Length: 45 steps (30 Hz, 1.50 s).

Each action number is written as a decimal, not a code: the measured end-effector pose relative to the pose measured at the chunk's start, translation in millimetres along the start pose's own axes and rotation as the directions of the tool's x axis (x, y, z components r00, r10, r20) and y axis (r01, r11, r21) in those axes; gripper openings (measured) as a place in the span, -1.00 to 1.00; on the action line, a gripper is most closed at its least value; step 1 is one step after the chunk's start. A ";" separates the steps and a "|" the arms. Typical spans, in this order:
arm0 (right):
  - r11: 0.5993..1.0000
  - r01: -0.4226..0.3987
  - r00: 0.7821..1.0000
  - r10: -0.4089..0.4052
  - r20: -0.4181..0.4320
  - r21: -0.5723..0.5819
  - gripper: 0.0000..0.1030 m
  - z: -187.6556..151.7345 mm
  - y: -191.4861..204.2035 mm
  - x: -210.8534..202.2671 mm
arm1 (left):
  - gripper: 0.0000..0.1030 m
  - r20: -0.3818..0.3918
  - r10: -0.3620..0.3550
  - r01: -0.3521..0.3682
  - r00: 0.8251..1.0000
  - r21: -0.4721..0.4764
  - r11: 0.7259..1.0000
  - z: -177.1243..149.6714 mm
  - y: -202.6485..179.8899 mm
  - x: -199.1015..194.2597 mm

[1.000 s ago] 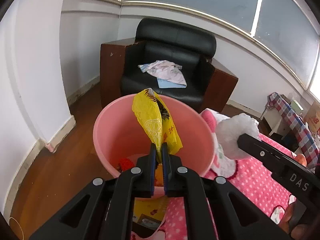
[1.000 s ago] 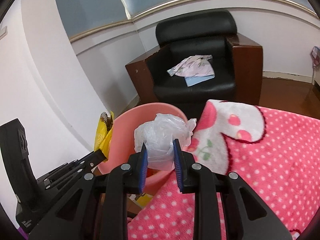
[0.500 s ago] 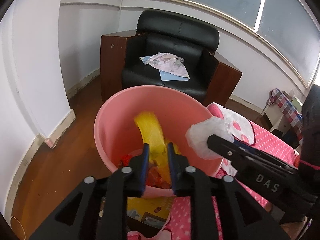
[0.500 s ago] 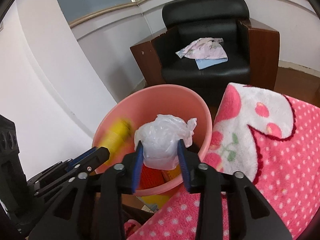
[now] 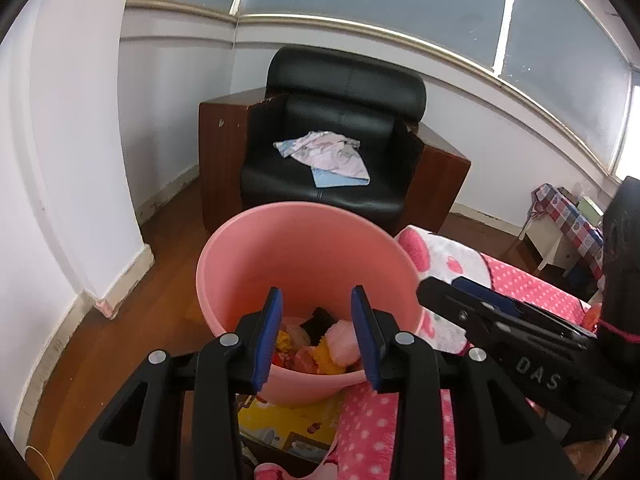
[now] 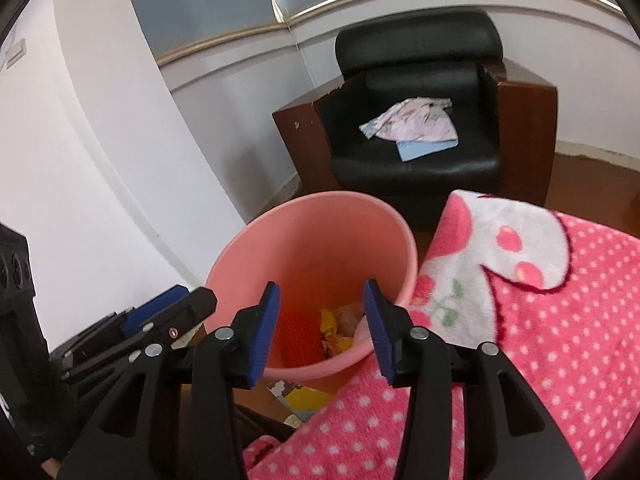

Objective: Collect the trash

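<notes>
Where the pink bucket (image 5: 304,248) fills the lower middle of both wrist views, the trash (image 5: 316,344) lies heaped at its bottom: yellow wrappers, an orange-red mesh piece (image 6: 300,332) and a pale crumpled lump, all inside the bucket wall. The left gripper (image 5: 316,332) hangs over the near rim at the lower centre of its frame, its blue-padded jaws spread and opening further, with nothing pinched between them; only the bucket's contents show through the gap. The right gripper (image 6: 322,324) sits likewise at the lower centre of its own frame, jaws apart and widening, empty, the trash visible below the gap. Each tool shows in the other's view: the right one enters the left wrist frame from the lower right, its tip just beside the bucket's rim, and the left one enters the right wrist frame from the lower left.

Just right of the bucket lies a pink polka-dot blanket (image 6: 540,340) with a white patch bearing pink shapes. Under the bucket's near edge a yellow printed sheet (image 5: 292,420) peeks out. Beyond the bucket, in the upper middle of both frames, stands a black armchair (image 5: 344,128) with brown wooden sides, and on its seat lie folded cloths (image 5: 324,156), pale pink over light blue. A wood floor (image 5: 132,304) runs along the white wall at the left.
</notes>
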State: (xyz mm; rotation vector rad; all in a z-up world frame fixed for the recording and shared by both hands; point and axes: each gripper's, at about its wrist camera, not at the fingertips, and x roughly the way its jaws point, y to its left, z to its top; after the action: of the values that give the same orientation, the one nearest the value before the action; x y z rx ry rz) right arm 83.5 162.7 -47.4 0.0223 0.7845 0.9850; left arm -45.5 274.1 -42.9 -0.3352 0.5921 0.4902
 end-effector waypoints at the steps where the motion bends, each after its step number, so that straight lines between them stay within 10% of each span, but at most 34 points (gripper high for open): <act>1: 1.000 0.007 1.000 -0.007 0.008 -0.003 -0.13 -1.6 0.0 -5.0 | -0.32 0.001 -0.004 0.004 1.000 0.004 1.000 0.2 -2.2 -2.0; 22: 0.955 0.284 0.947 -0.293 0.134 0.084 -0.14 -54.7 -58.7 -138.0 | -0.04 -0.009 -0.140 0.139 0.990 0.197 0.970 -26.2 -125.6 -36.8; 45: 0.916 0.312 0.913 -0.362 0.187 0.251 -0.14 -86.2 -105.5 -204.2 | 0.22 0.003 -0.123 0.119 0.992 0.225 0.967 -43.7 -183.3 -54.4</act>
State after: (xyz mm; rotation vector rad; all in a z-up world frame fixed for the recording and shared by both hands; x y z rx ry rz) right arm 46.6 -79.3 -28.7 0.1807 0.6503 0.5499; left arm -7.5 83.7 -14.9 -0.1500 0.6001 0.3041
